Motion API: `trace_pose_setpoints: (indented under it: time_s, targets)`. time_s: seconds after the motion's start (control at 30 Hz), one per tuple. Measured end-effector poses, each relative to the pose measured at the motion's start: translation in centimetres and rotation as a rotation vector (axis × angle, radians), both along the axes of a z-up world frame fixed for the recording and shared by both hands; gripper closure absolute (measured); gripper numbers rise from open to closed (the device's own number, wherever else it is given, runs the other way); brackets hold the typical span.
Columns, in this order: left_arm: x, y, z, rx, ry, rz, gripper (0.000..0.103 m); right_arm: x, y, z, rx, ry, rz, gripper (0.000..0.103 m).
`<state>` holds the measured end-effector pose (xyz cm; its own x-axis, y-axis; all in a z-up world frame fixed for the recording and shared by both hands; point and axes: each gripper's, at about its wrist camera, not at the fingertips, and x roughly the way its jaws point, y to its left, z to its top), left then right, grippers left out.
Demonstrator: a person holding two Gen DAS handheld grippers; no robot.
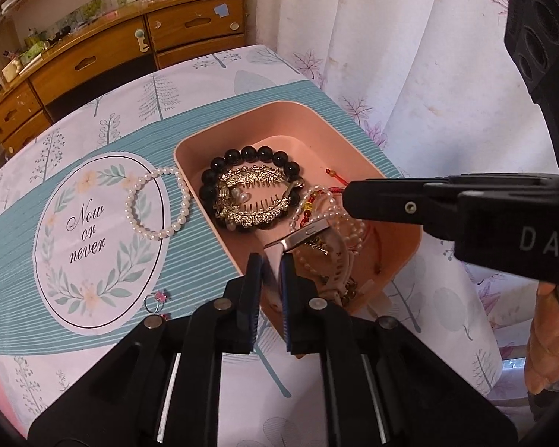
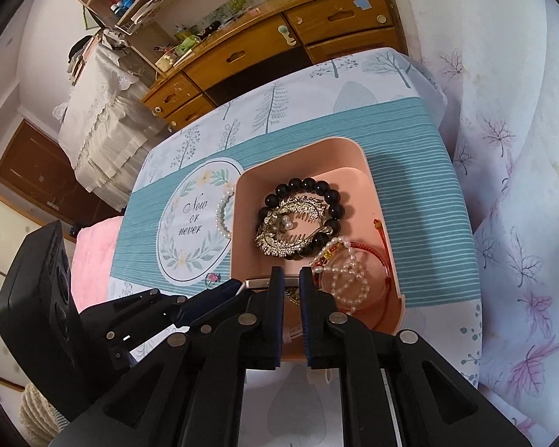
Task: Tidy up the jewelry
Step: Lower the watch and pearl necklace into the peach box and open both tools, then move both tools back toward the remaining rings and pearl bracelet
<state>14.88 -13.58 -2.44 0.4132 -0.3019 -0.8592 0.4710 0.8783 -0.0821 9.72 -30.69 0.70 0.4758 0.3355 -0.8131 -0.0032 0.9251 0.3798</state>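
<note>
Left wrist view: a pink tray [image 1: 242, 110] holds a black bead bracelet [image 1: 259, 153], gold hair comb [image 1: 253, 193] and pearl strands; another pearl bracelet [image 1: 156, 201] lies just beside it on the "Now or never" mat [image 1: 93, 231]. Left gripper [image 1: 271, 260], nearly closed, pinches a watch [image 1: 305, 236] over the tray; right gripper [image 2: 291, 273] hovers there narrowly parted, its hold unclear.

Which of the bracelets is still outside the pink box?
The single-strand white pearl bracelet, lying on the tablecloth's printed oval just left of the pink box. The black bead bracelet and the red-corded pearl bracelet are both inside.
</note>
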Motion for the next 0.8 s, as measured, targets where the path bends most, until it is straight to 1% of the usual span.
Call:
trace_pose_setpoints:
  time_s: [0.2, 0.23, 0.27, 0.33, 0.37, 0.4, 0.5, 0.63, 0.8]
  targets:
    - [0.3, 0.5, 0.3, -0.029, 0.032, -0.009, 0.092, -0.7, 0.4, 0.9, -0.006, -0.014, 0.011, 0.092]
    - [0.2, 0.6, 0.4, -0.032, 0.035, -0.011, 0.09, -1.0, 0.3, 1.1, -0.005, -0.016, 0.012, 0.092]
    - [0.2, 0.7, 0.6, -0.029, 0.031, -0.005, 0.085, -1.0, 0.5, 1.2, -0.006, -0.017, 0.014, 0.092]
    - [0.2, 1.0, 0.9, -0.022, 0.018, 0.012, 0.06, -1.2, 0.5, 1.4, -0.005, -0.021, 0.017, 0.092]
    - [0.2, 1.3, 1.1, -0.03, 0.011, 0.019, 0.056, -1.3, 0.6, 1.4, -0.006, -0.023, 0.018, 0.092]
    - [0.2, 1.7, 1.3, -0.037, 0.001, 0.029, 0.054, -1.3, 0.7, 1.5, -0.005, -0.026, 0.019, 0.092]
    - [0.4, 2.4, 1.7, -0.037, -0.004, 0.05, 0.054, -1.6, 0.8, 1.7, -0.002, -0.03, 0.022, 0.092]
    - [1.0, 4.1, 1.9, -0.054, -0.005, 0.108, 0.054, -1.9, 0.9, 1.9, 0.0, -0.034, 0.028, 0.092]
    - [1.7, 6.3, 1.9, -0.059, 0.002, 0.161, 0.054, -2.3, 1.7, 2.1, 0.002, -0.035, 0.063, 0.092]
